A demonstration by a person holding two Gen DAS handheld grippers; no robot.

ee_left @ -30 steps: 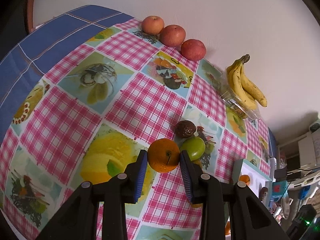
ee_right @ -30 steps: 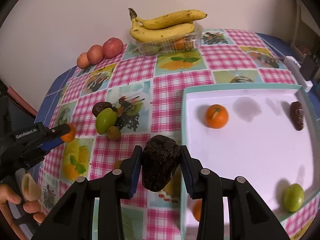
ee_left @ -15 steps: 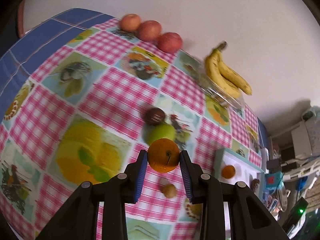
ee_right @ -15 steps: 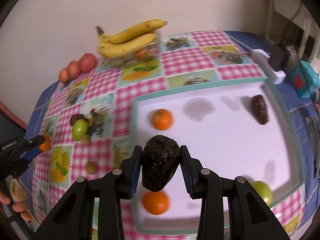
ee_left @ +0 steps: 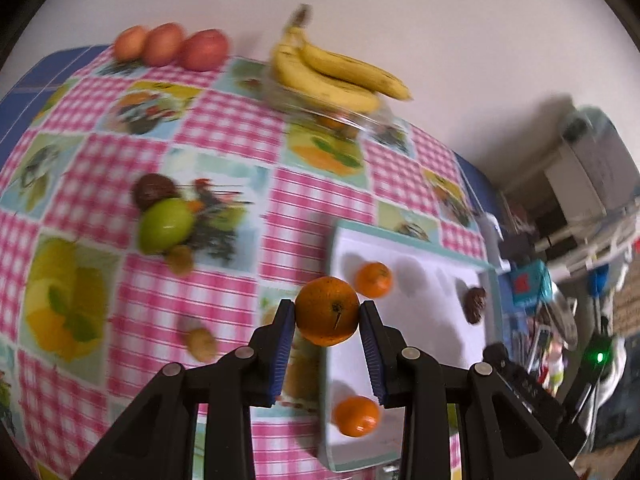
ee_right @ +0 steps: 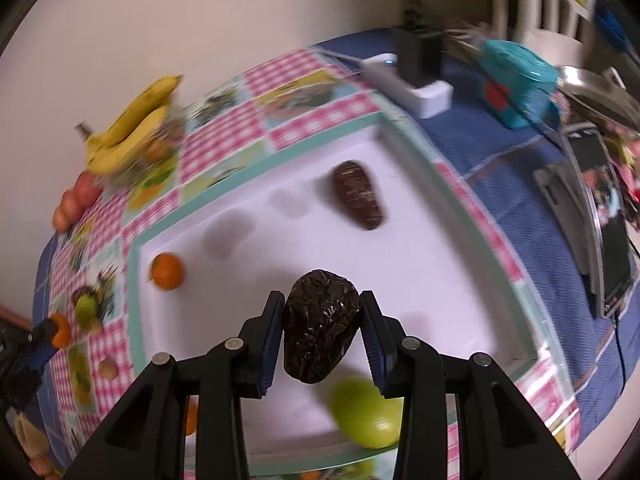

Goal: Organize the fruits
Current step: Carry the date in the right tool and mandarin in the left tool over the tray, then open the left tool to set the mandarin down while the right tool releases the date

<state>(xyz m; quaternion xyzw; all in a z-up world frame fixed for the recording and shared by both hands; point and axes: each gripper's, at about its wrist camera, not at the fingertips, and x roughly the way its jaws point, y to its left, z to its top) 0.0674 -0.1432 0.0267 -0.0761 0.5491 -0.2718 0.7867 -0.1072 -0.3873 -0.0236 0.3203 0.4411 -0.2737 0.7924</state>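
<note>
Holding an orange (ee_left: 327, 311) tight in the left gripper (ee_left: 327, 320), up over the near edge of the white tray (ee_left: 420, 344) | right gripper (ee_right: 320, 330) pinching a dark wrinkly fruit (ee_right: 320, 326) above the tray's middle | in tray: two small oranges, a brown fruit, a green fruit (ee_right: 366, 412) | bananas (ee_left: 340, 76) by the wall

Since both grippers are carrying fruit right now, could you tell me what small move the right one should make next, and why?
Probably lower the right gripper and release its dark wrinkled fruit near the other dark fruit. It is held above bare floor of the white tray, where the fruit seems grouped by kind: oranges to the left, the green fruit at the near edge.
</note>
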